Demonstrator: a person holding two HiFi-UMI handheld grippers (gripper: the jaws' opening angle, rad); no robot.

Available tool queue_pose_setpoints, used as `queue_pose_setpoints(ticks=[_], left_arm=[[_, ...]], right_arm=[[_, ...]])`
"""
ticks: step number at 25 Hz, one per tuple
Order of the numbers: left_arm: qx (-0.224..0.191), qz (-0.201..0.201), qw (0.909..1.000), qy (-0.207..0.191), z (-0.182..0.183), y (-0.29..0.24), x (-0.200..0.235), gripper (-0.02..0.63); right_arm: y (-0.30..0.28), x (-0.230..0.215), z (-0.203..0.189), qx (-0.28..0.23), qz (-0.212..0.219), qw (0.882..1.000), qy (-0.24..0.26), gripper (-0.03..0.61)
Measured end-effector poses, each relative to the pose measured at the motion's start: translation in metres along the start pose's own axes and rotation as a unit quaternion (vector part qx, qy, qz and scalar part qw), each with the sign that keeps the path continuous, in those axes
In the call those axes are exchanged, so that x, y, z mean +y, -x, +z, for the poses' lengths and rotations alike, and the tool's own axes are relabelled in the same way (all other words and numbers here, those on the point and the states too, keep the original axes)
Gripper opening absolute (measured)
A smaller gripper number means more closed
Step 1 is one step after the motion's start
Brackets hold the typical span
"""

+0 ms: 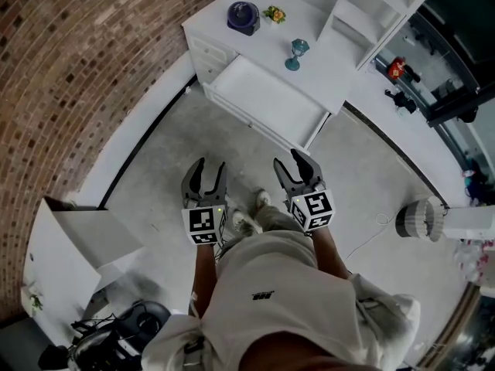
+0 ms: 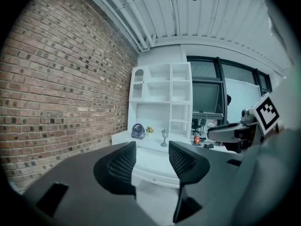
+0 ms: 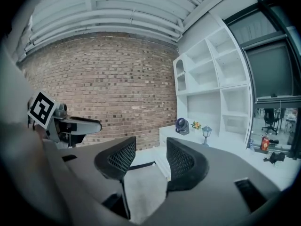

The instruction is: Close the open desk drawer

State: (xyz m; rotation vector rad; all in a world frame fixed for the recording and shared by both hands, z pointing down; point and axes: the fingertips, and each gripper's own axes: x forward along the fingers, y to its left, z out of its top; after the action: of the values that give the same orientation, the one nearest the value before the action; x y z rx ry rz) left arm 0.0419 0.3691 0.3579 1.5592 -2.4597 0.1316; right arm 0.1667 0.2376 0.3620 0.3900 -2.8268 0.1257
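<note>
Both pairs of jaws stand apart with nothing between them. The left gripper (image 1: 205, 175) and the right gripper (image 1: 298, 170) hang side by side above the concrete floor (image 1: 166, 149), pointing toward the furniture. Well ahead of them the drawer (image 1: 267, 103) stands pulled out of the white desk (image 1: 329, 72), which carries a small fan (image 1: 244, 16), flowers (image 1: 274, 13) and a lantern (image 1: 296, 53).

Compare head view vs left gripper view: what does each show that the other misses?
Head view only: the open drawer seen from above, inside included, and the white box on the floor. Left gripper view only: the ribbed ceiling. Both: the fan, the lantern, the brick wall, the left hand-held gripper and the right hand-held gripper, jaws apart, holding nothing.
</note>
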Motion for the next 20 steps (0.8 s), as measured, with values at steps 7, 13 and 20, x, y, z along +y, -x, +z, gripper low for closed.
queue_pose_setpoints(ticks=[7, 13, 20], left_arm=[[0.007, 0.005, 0.9999, -0.008, 0.003, -0.029, 0.015, 0.227], [0.020, 0.020, 0.9995, -0.013, 0.003, -0.068, 0.036, 0.225], [0.027, 0.030, 0.9989, -0.026, 0.022, -0.133, 0.050, 0.225]], right_arm=[[-0.035, -0.009, 0.000, 0.005, 0.010, 1.000, -0.009, 0.206], [-0.084, -0.026, 0.004, 0.008, 0.028, 0.999, -0.017, 0.206], [-0.143, -0.060, 0.020, 0.013, 0.050, 0.999, -0.017, 0.206]])
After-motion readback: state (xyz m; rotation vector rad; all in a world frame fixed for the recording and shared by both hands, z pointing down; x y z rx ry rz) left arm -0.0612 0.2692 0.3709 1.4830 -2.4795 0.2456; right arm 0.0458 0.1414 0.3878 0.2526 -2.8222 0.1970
